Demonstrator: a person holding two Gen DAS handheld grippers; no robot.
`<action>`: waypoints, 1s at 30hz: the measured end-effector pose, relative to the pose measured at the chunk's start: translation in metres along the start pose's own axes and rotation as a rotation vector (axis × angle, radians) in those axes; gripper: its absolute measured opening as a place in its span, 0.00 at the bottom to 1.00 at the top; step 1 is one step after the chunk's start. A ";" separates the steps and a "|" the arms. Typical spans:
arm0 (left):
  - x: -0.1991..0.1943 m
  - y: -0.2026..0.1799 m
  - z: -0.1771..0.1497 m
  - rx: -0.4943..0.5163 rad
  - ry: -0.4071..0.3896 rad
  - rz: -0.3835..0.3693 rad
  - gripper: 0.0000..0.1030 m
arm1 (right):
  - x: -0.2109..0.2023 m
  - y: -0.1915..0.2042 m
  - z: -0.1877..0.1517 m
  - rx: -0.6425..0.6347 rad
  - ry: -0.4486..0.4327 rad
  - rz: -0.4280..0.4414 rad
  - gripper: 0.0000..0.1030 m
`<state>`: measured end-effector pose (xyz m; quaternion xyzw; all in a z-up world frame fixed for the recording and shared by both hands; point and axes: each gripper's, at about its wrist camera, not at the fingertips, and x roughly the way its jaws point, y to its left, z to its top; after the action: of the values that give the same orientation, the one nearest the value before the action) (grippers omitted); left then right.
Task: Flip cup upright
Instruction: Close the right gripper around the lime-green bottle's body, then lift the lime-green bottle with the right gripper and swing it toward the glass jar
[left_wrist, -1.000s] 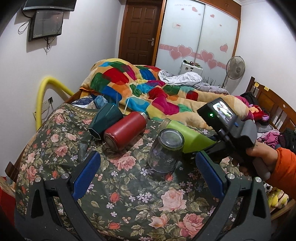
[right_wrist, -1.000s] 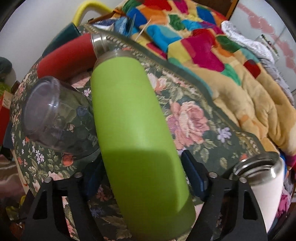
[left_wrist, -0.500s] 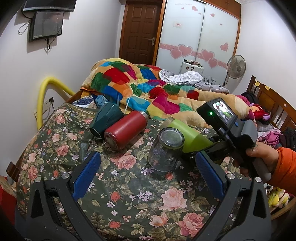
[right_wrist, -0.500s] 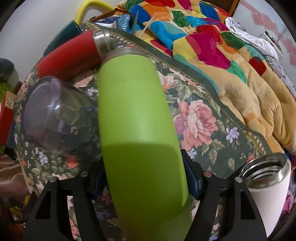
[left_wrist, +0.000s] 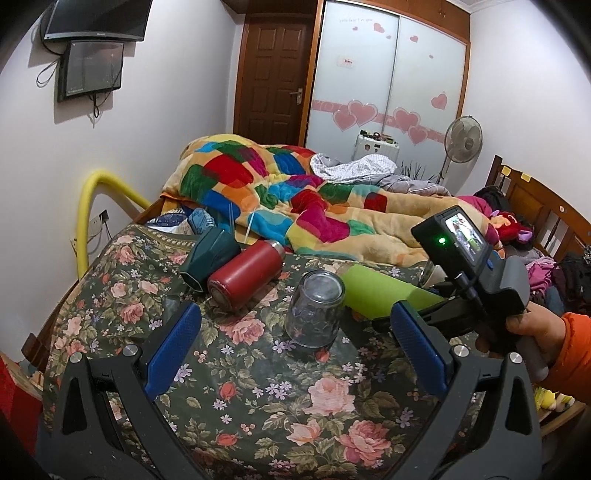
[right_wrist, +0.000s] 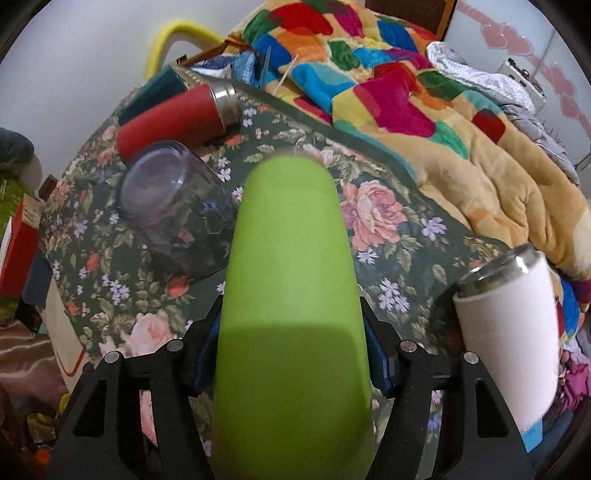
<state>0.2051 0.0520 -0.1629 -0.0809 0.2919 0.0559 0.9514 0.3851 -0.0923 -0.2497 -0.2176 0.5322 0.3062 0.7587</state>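
Floral cloth covered the tabletop (left_wrist: 258, 387), which was pushed against a bed heaped with a patchwork quilt (left_wrist: 280, 195). Nearest the left-wrist camera, the left tongs (left_wrist: 295, 347) were held wide open above the cloth, with nothing between the blue pads. Just beyond them, at 12 o'clock, a clear glass jar (left_wrist: 316, 308) was seen standing mouth down. At 2 o'clock from the jar, the right tongs (right_wrist: 291, 354) were closed on the green cup (right_wrist: 291, 295); the cup was gripped near its base and tilted forward and up, its far end raised off the cloth and blurred in the right-wrist view. The green cup was seen just beside the jar, whether touching could not be told. At 3 o'clock in the right-wrist view, a white tumbler (right_wrist: 506, 339) stood upright with its steel rim uppermost. Farther back, at 10 o'clock from the jar, a red flask (left_wrist: 245, 277) lay on its side, with a dark green cup (left_wrist: 210, 258) lying against it.
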 end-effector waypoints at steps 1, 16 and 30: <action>-0.004 -0.001 0.000 0.002 -0.006 0.000 1.00 | -0.005 -0.001 -0.001 0.008 -0.009 0.003 0.60; -0.061 -0.009 0.007 0.018 -0.083 0.022 1.00 | -0.092 0.020 -0.026 0.017 -0.200 -0.005 0.60; -0.091 0.009 0.005 -0.010 -0.102 0.061 1.00 | -0.132 0.072 -0.047 -0.079 -0.339 0.088 0.60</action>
<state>0.1318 0.0562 -0.1086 -0.0738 0.2450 0.0902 0.9625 0.2706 -0.1019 -0.1421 -0.1688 0.3933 0.3921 0.8143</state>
